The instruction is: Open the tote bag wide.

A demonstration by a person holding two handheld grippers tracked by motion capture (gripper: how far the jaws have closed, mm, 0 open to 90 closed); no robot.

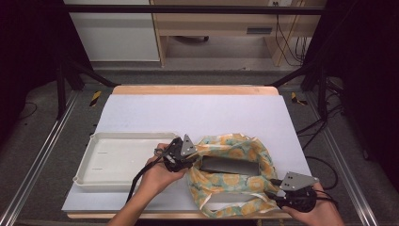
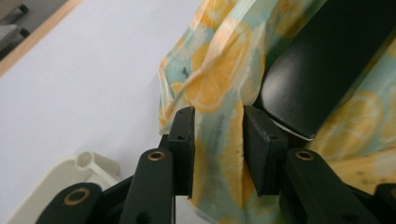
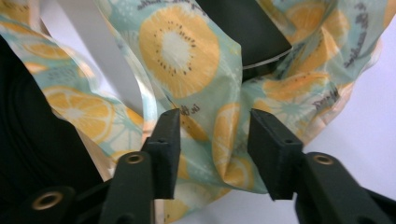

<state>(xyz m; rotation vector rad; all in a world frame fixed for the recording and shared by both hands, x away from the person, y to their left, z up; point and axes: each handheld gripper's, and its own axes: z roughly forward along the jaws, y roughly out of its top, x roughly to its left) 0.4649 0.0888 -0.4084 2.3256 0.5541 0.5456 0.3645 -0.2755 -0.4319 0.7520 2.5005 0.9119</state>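
White table covering [image 1: 197, 113] carries our citrus-print plastic bag [image 1: 235, 179] beside the tray [image 1: 101, 165], both grippers [image 1: 181, 157] [image 1: 282, 195] parted astride its limp, slippery rim, which we judge best pinched at bunched folds.

My table [image 1: 197, 90] has a pale wooden top whose far edge shows beyond a white mat [image 1: 197, 115]. Black frame posts [image 1: 61, 75] stand at both sides, with a black crossbar [image 1: 188, 9] overhead. Beyond lies a grey floor [image 1: 207, 66], a white cabinet [image 1: 117, 33] far left and a light wooden desk [image 1: 221, 23] beside it. Cables [image 1: 289, 42] hang far right. Both sides of the room fall dark.
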